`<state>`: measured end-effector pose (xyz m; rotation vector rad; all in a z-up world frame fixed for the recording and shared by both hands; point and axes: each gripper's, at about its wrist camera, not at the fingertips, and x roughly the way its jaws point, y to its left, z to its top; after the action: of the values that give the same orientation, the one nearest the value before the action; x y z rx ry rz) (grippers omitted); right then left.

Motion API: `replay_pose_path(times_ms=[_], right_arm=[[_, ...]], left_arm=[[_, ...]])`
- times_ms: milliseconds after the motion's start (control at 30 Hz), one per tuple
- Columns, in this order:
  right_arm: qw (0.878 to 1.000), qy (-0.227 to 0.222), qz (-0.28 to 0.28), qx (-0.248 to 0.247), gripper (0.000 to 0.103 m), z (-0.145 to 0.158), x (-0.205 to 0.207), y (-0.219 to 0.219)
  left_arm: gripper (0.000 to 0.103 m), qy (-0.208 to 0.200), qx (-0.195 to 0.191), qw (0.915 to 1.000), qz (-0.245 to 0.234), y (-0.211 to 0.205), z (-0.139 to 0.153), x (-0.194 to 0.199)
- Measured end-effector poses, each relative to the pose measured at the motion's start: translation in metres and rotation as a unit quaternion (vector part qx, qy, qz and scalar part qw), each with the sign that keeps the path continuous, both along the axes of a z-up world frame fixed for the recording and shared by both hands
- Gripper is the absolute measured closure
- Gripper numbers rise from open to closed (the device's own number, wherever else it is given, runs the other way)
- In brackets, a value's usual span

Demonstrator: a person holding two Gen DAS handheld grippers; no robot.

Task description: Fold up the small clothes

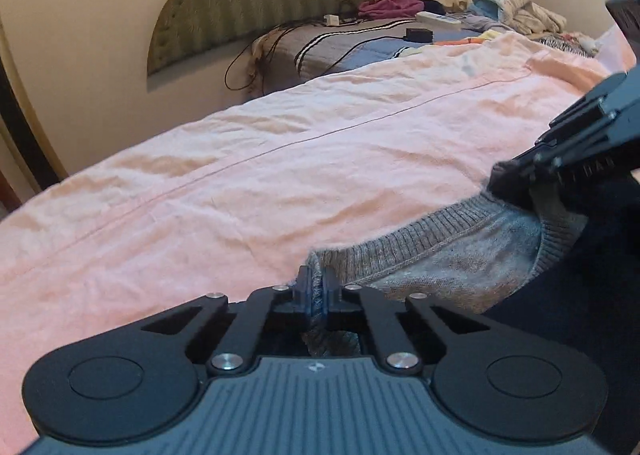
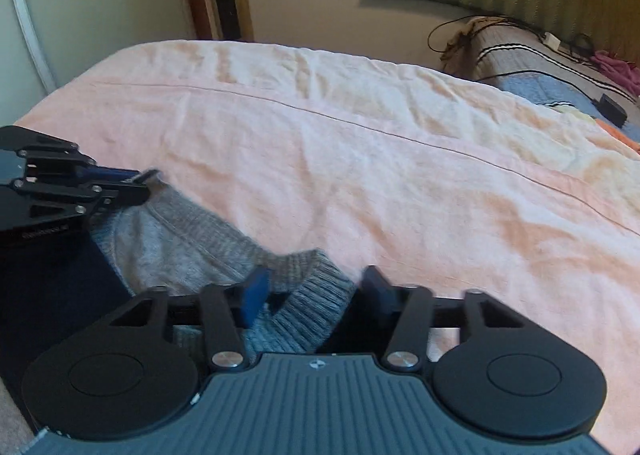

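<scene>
Sweater (image 1: pixel 460 255) at the near edge of the pink sheet (image 1: pixel 240 175) — ribbed hem pinched at one corner.
The left gripper (image 1: pixel 316 291) is clamped on the knit; the right gripper (image 2: pixel 316 291) stands wide around the hem, not yet pressing. It should close fully first, then both lift level — an uneven pull would skew the fold.

Black left gripper (image 1: pixel 316 291) with silver screws, blue pads, ribbed grey housing.
</scene>
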<state>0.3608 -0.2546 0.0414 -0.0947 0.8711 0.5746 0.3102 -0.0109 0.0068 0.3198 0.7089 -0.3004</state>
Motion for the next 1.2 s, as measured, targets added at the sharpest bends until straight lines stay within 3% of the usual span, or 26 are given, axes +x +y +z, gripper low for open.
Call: replay_pose_path(times_ms=[67,133,200,267,300,333,367,433,467,500,567,633,667,733,800,833,900,967,1000,1067,1133,1200], right_arm=[[0.999,-0.029,-0.03,0.018,0.093,0.003,0.001,-0.006],[0.997,-0.034,-0.061,0.034,0.093,-0.005,0.002,-0.011],[0.995,-0.044,-0.081,0.042,0.094,-0.015,-0.002,-0.012],[0.994,-0.041,-0.09,0.048,0.076,-0.011,-0.01,-0.014],[0.993,-0.025,-0.1,0.053,0.041,-0.005,-0.014,-0.018],[0.991,-0.026,-0.113,0.066,0.021,0.004,-0.024,-0.024],[0.987,-0.045,-0.123,0.088,0.019,0.014,-0.04,-0.032],[0.98,-0.071,-0.126,0.133,0.02,0.03,-0.081,-0.05],[0.98,-0.064,-0.123,0.145,0.02,0.031,-0.098,-0.055],[0.981,-0.054,-0.115,0.148,0.02,0.03,-0.115,-0.056],[0.987,-0.029,-0.096,0.125,0.02,0.017,-0.142,-0.05],[0.993,-0.032,-0.084,0.077,0.02,-0.003,-0.162,-0.041],[0.993,-0.069,-0.07,0.062,0.02,-0.01,-0.17,-0.039],[0.993,-0.093,-0.064,0.041,0.02,-0.014,-0.173,-0.04],[0.992,-0.069,-0.102,0.033,0.021,-0.001,-0.171,-0.039],[0.99,-0.055,-0.129,0.024,0.021,0.008,-0.176,-0.037],[0.988,-0.055,-0.131,0.055,0.019,0.023,-0.202,-0.038],[0.99,-0.061,-0.091,0.092,0.008,0.023,-0.235,-0.038],[0.991,-0.058,-0.082,0.083,0.003,0.018,-0.248,-0.034],[0.996,-0.038,-0.069,0.039,0.004,-0.002,-0.263,-0.028],[0.994,-0.092,-0.053,-0.014,0.002,-0.018,-0.282,-0.03],[0.993,-0.072,-0.091,0.003,0.004,-0.011,-0.283,-0.045]], left_arm=[[0.101,-0.034,0.009,0.9992,0.016,-0.001,0.001,-0.001],[0.101,-0.022,-0.001,0.9984,0.051,0.006,-0.006,0.01],[0.098,-0.039,0.01,0.9974,0.06,0.006,-0.009,0.006],[0.093,-0.05,0.025,0.9964,0.064,0.004,-0.002,-0.004],[0.091,-0.052,0.026,0.9962,0.065,0.006,0.006,-0.014],[0.088,-0.063,0.021,0.9956,0.066,0.01,0.016,-0.027],[0.077,-0.081,0.013,0.9944,0.066,0.015,0.023,-0.043],[0.042,-0.119,-0.018,0.9897,0.077,0.027,0.038,-0.086],[0.014,-0.126,-0.053,0.988,0.072,0.034,0.042,-0.106],[0.009,-0.12,-0.094,0.9865,0.059,0.04,0.043,-0.124],[0.009,-0.061,-0.144,0.9869,0.04,0.043,0.034,-0.141],[0.009,-0.006,-0.129,0.9901,0.053,0.037,0.011,-0.141],[0.008,0.011,-0.109,0.9916,0.067,0.037,-0.005,-0.135],[0.006,0.016,-0.137,0.9857,0.096,0.049,0.002,-0.129],[0.008,0.02,-0.125,0.9798,0.155,0.056,0.016,-0.13],[0.008,0.012,-0.138,0.9767,0.164,0.062,0.025,-0.141],[0.007,-0.003,-0.188,0.9699,0.154,0.075,0.038,-0.173],[0.007,0.004,-0.222,0.9657,0.135,0.08,0.038,-0.205],[0.007,0.019,-0.225,0.966,0.127,0.079,0.032,-0.218],[0.007,0.057,-0.193,0.9721,0.121,0.074,0.009,-0.232],[0.007,0.006,-0.101,0.9894,0.104,0.065,-0.006,-0.254],[0.007,0.002,-0.079,0.989,0.125,0.068,0.002,-0.267]])
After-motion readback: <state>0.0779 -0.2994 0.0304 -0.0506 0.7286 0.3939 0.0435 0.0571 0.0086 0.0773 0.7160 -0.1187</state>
